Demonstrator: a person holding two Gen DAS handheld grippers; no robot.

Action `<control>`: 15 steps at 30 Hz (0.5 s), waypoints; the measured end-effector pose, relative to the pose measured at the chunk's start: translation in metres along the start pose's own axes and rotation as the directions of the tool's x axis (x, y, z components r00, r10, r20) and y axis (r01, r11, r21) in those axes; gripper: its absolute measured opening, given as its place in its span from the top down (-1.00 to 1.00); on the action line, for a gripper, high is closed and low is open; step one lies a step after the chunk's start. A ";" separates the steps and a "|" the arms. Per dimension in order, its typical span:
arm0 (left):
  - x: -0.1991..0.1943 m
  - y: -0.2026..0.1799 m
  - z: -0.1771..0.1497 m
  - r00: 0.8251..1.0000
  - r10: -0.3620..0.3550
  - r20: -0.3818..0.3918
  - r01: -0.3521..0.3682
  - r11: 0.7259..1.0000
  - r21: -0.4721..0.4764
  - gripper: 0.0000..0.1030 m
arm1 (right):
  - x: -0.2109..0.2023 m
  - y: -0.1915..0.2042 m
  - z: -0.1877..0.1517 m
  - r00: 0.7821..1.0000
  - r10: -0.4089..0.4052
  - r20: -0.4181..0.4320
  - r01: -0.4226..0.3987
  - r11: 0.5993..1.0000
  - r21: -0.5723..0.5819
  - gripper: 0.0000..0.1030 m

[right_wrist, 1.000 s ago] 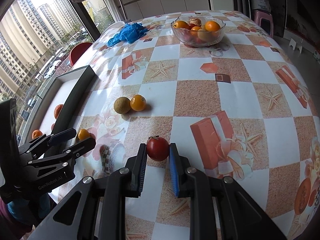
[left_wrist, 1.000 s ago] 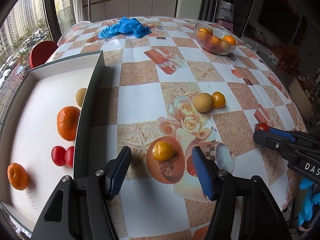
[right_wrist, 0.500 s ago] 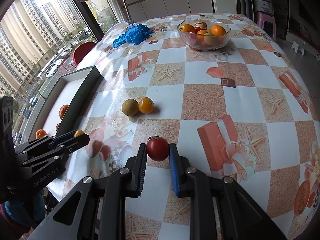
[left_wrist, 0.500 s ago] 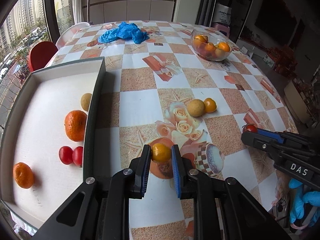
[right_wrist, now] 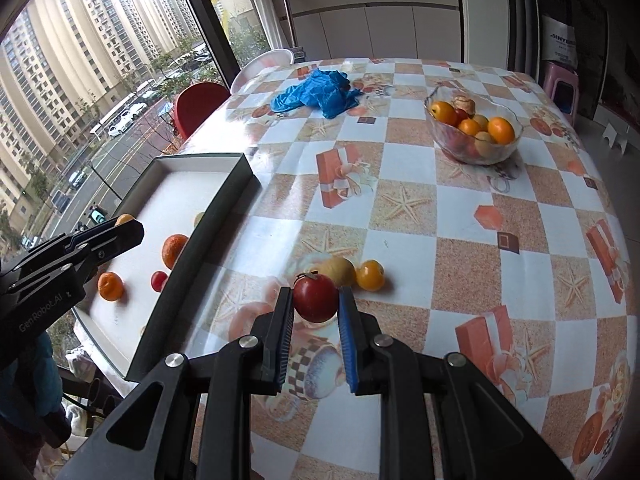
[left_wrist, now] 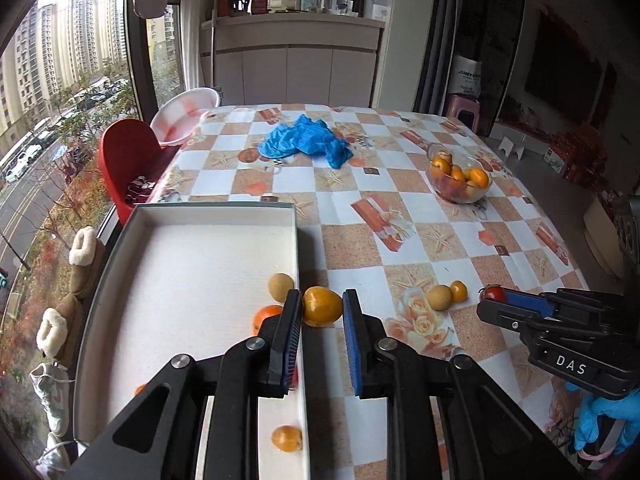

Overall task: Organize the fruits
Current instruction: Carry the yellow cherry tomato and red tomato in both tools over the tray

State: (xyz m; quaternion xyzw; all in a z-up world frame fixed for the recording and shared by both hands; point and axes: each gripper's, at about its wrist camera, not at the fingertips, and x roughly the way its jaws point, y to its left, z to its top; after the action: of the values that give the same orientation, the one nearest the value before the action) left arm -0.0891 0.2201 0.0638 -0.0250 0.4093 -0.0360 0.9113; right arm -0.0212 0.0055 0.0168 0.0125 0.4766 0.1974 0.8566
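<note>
My left gripper (left_wrist: 321, 297) is shut on a yellow-orange fruit (left_wrist: 322, 307), held above the right wall of the white-floored box (left_wrist: 200, 264). In the box lie a tan fruit (left_wrist: 280, 286), a mandarin (left_wrist: 265, 316) and a small orange fruit (left_wrist: 286, 438). My right gripper (right_wrist: 316, 294) is shut on a red tomato (right_wrist: 316, 299), lifted off the tablecloth. Behind the tomato, a tan fruit (right_wrist: 341, 270) and a small orange fruit (right_wrist: 370, 275) rest on the table. The left gripper (right_wrist: 128, 228) shows over the box (right_wrist: 216, 232) in the right wrist view.
A glass bowl (right_wrist: 474, 148) of mixed fruit stands at the far right of the table. Crumpled blue gloves (left_wrist: 306, 142) lie at the back. A red chair (left_wrist: 124, 160) and a white basin (left_wrist: 184, 114) sit beyond the table's left corner, by the window.
The left jaws shut on the yellow-orange fruit, lifted it and carried it left to the box wall. The right gripper rose with the tomato still held.
</note>
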 end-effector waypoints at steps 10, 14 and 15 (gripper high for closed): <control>0.015 0.062 -0.001 0.998 0.065 -0.013 -0.066 0.992 -0.110 0.57 | 0.022 0.060 0.036 0.999 0.038 -0.020 -0.040 0.993 -0.112 0.54; 0.024 0.077 -0.004 0.997 0.077 -0.033 -0.081 0.988 -0.132 0.57 | 0.035 0.084 0.047 0.998 0.051 -0.038 -0.056 0.986 -0.157 0.54; 0.026 0.080 -0.005 0.996 0.082 -0.036 -0.086 0.987 -0.136 0.57 | 0.038 0.090 0.050 0.998 0.055 -0.041 -0.061 0.984 -0.167 0.54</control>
State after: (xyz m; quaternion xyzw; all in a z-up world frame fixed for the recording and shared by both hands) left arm -0.0716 0.2973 0.0351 -0.0697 0.4251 0.0303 0.9019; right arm 0.0082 0.1096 0.0318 -0.0496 0.4732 0.2621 0.8396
